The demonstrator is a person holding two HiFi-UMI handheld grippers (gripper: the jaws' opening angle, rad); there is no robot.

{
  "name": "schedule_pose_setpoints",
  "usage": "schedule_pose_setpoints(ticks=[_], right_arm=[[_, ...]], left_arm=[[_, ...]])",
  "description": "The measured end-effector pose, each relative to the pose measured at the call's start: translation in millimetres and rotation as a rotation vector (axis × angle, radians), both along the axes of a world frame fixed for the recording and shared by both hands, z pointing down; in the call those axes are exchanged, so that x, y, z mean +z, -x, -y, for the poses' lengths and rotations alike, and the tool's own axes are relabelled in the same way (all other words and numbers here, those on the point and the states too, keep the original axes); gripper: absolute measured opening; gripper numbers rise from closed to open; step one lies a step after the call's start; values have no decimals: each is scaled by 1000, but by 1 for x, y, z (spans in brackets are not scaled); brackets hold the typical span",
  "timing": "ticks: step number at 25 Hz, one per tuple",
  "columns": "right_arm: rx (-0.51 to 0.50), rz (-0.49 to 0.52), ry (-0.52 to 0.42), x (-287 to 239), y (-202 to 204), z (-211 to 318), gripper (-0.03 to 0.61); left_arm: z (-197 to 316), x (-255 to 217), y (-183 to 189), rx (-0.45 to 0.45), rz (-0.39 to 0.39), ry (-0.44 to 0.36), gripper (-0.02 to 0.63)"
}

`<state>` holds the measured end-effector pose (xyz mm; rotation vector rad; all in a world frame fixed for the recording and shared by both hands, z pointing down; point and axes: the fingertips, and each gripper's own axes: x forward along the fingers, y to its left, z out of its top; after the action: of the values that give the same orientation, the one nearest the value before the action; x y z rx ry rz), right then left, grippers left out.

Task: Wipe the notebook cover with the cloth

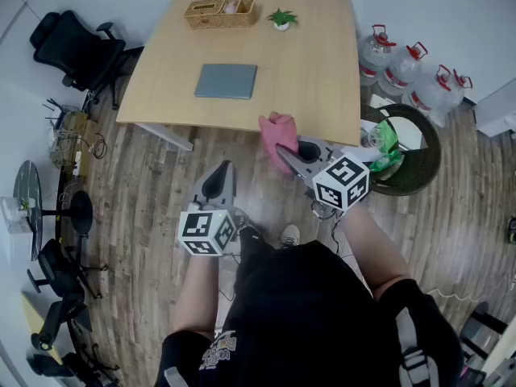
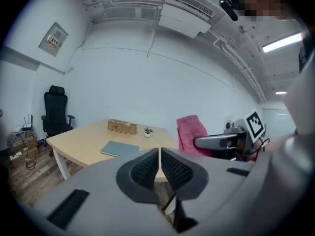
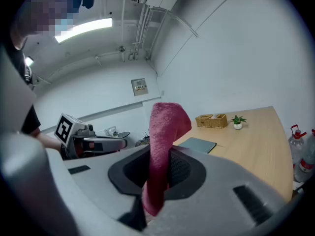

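Right gripper point(image 1: 289, 156) near level, short of the counter point(image 1: 322, 79) edge, jaws clamped on pink cloth point(image 1: 278, 129). Left gripper point(image 1: 224, 168) alongside, near level, jaws closed on nothing.

Looking steeply down, a person point(image 1: 306, 313) in a black top holds a two-jaw gripper in each hand above a wooden floor point(image 1: 153, 180). The right gripper point(image 1: 284, 148), just right of centre, is clamped on a pink cloth point(image 1: 278, 129) at the near edge of a pale wooden table point(image 1: 322, 71). The left gripper point(image 1: 225, 168), lower and left of centre, has its jaws together. A grey notebook point(image 1: 226, 81) lies flat on the table (closed, apart from the cloth). A wicker basket point(image 1: 221, 12) and small potted plant point(image 1: 281, 19) sit near the top of the frame. Water bottles point(image 1: 403, 71) stand at upper right, a black office chair point(image 1: 76, 51) at upper left
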<state>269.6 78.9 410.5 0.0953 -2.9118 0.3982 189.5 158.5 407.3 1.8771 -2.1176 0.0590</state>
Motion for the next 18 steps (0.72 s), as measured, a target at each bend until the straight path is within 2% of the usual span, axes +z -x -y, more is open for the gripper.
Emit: schedule_pose_setpoints(ticks=[18], right_arm=[[18,-3,35,5,26,14,63]], left_arm=[[11,6,30,-12,-7,8,15]])
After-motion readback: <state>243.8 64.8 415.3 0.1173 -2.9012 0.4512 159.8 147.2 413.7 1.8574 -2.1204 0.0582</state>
